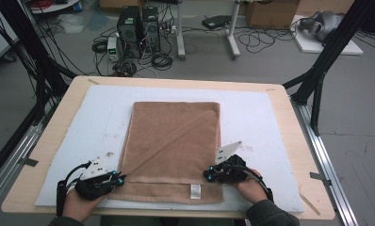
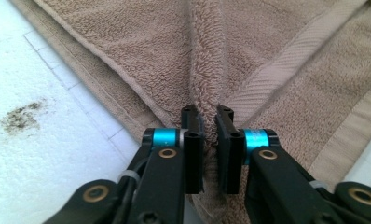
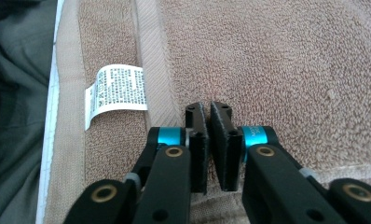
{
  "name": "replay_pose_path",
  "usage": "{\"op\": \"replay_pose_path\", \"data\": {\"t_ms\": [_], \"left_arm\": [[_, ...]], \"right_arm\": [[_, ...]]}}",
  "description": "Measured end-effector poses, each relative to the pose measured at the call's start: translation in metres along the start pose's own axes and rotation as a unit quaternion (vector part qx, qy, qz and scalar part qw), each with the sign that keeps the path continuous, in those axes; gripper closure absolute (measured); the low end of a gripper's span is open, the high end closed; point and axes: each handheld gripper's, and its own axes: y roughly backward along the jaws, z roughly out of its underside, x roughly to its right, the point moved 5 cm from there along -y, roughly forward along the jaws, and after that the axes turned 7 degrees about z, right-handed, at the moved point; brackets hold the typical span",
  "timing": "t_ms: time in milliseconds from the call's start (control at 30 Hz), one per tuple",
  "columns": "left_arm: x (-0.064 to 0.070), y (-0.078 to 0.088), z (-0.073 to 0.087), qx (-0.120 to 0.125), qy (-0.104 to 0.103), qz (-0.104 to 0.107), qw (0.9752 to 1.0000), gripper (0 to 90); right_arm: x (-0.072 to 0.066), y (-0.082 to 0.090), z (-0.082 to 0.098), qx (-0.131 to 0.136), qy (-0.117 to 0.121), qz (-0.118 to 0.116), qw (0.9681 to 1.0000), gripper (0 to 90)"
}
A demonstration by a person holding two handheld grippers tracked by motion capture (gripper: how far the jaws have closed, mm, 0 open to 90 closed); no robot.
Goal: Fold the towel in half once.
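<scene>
A brown towel [image 1: 174, 141] lies folded on the white mat [image 1: 96, 117], with a diagonal crease across it and a white label [image 1: 195, 190] near its front hem. My left gripper [image 1: 121, 178] sits at the towel's front left corner. In the left gripper view the towel [image 2: 127, 46] rises in a pinched ridge between the jaws of the left gripper [image 2: 209, 114], which is shut on it. My right gripper [image 1: 207, 175] is at the towel's front right edge. In the right gripper view its jaws [image 3: 208, 109] are pressed together low on the towel [image 3: 291, 70], beside the label [image 3: 120, 88].
The mat covers most of a wooden table [image 1: 294, 132]; bare mat lies left and right of the towel. A dark stain [image 2: 23, 116] marks the mat by the left gripper. Black frame poles [image 1: 317, 89], computers [image 1: 138, 28] and cables stand on the floor beyond.
</scene>
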Motion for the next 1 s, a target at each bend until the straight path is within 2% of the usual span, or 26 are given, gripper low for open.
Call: {"op": "replay_pose_path", "data": {"t_ms": [67, 133, 200, 267, 333, 367, 400, 433, 533, 667, 733, 767, 800, 933, 1000], "left_arm": [[0.0, 0.004, -0.003, 0.006, 0.002, -0.002, 1.0, 84.0], [0.002, 0.011, -0.008, 0.016, 0.004, 0.001, 0.9999, 84.0], [0.005, 0.022, -0.016, 0.03, -0.001, 0.002, 0.9996, 83.9], [0.01, 0.03, -0.022, 0.037, -0.007, 0.005, 0.9993, 83.9], [0.018, 0.038, -0.025, 0.041, -0.011, 0.018, 0.9989, 82.6], [0.022, 0.041, -0.025, 0.043, -0.013, 0.021, 0.9988, 77.8], [0.024, 0.043, -0.023, 0.042, -0.012, 0.017, 0.9989, 65.9], [0.025, 0.042, -0.02, 0.036, -0.009, 0.018, 0.9992, 57.3], [0.023, 0.032, -0.007, 0.011, -0.005, 0.019, 0.9998, 57.0], [0.022, 0.017, 0.005, -0.011, -0.008, 0.016, 0.9998, 59.6], [0.022, 0.013, 0.009, -0.016, -0.012, 0.016, 0.9997, 65.2], [0.021, 0.011, 0.01, -0.018, -0.012, 0.017, 0.9996, 65.4], [0.021, 0.01, 0.01, -0.017, -0.012, 0.019, 0.9996, 66.5], [0.02, 0.011, 0.011, -0.013, -0.01, 0.022, 0.9996, 66.4], [0.02, 0.011, 0.009, -0.01, -0.011, 0.02, 0.9997, 63.5]], "right_arm": [[0.0, 0.003, -0.003, 0.0, 0.007, -0.002, 1.0, 87.4], [-0.001, 0.013, -0.009, 0.018, 0.011, 0.001, 0.9998, 87.5], [-0.007, 0.031, -0.018, 0.041, 0.019, -0.004, 0.999, 87.4], [-0.014, 0.047, -0.025, 0.05, 0.035, -0.004, 0.9981, 87.4], [-0.024, 0.062, -0.029, 0.058, 0.05, -0.007, 0.997, 87.4], [-0.031, 0.07, -0.029, 0.064, 0.058, -0.027, 0.9959, 87.4], [-0.038, 0.076, -0.028, 0.068, 0.068, -0.045, 0.9943, 86.0], [-0.042, 0.078, -0.024, 0.065, 0.069, -0.052, 0.9942, 81.5], [-0.037, 0.069, -0.01, 0.045, 0.051, -0.039, 0.9969, 75.4], [-0.028, 0.043, 0.005, 0.024, 0.025, -0.04, 0.9986, 70.5], [-0.025, 0.032, 0.01, -0.003, 0.031, -0.033, 0.999, 68.6], [-0.024, 0.028, 0.011, -0.006, 0.031, -0.028, 0.9991, 68.6], [-0.023, 0.024, 0.011, -0.003, 0.023, -0.036, 0.9991, 68.5], [-0.017, 0.021, 0.012, 0.011, 0.007, -0.029, 0.9995, 64.9], [-0.013, 0.022, 0.011, 0.021, -0.007, -0.023, 0.9995, 63.4]]}}
